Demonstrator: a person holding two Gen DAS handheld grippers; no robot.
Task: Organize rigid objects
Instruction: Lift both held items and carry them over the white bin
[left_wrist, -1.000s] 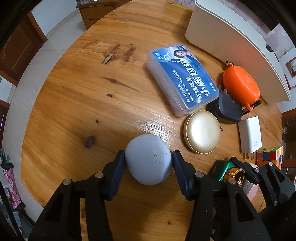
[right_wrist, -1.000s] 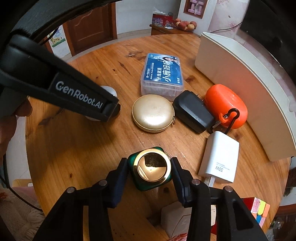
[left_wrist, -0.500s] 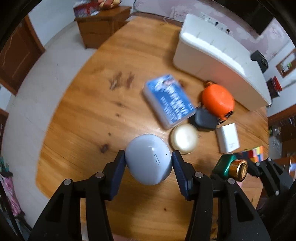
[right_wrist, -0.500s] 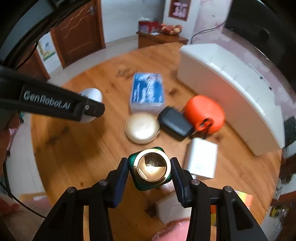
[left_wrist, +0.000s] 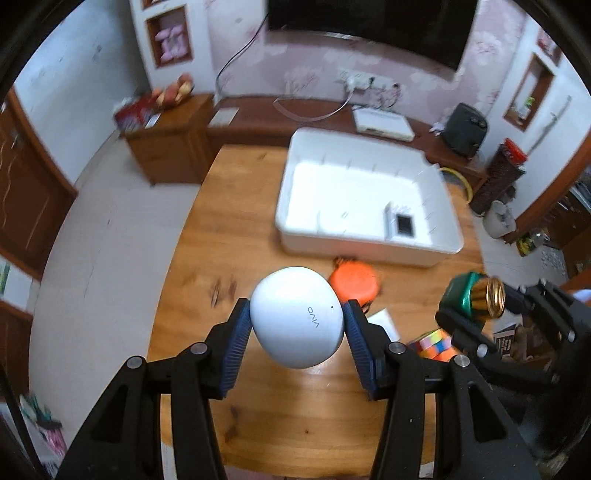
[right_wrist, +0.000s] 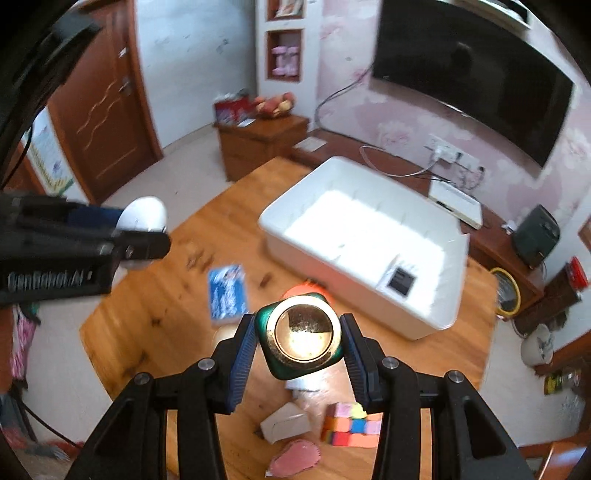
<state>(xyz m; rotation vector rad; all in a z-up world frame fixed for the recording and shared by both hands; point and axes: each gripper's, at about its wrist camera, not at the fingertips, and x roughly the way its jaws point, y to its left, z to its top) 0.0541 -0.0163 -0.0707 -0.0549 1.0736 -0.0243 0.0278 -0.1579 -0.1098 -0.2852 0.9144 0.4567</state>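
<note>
White case (left_wrist: 297, 317) sits clamped in the left gripper (left_wrist: 297, 332), green jar (right_wrist: 303, 339) in the right gripper (right_wrist: 301, 347), both above the table (left_wrist: 229, 240). Each should travel level over the bin (left_wrist: 369, 199), then lower before release.

The white oval case (left_wrist: 297, 317) is showing the brand "vivo", upside down. The left gripper (right_wrist: 144, 229) body is carrying blurred "GenRobot.AI".
</note>
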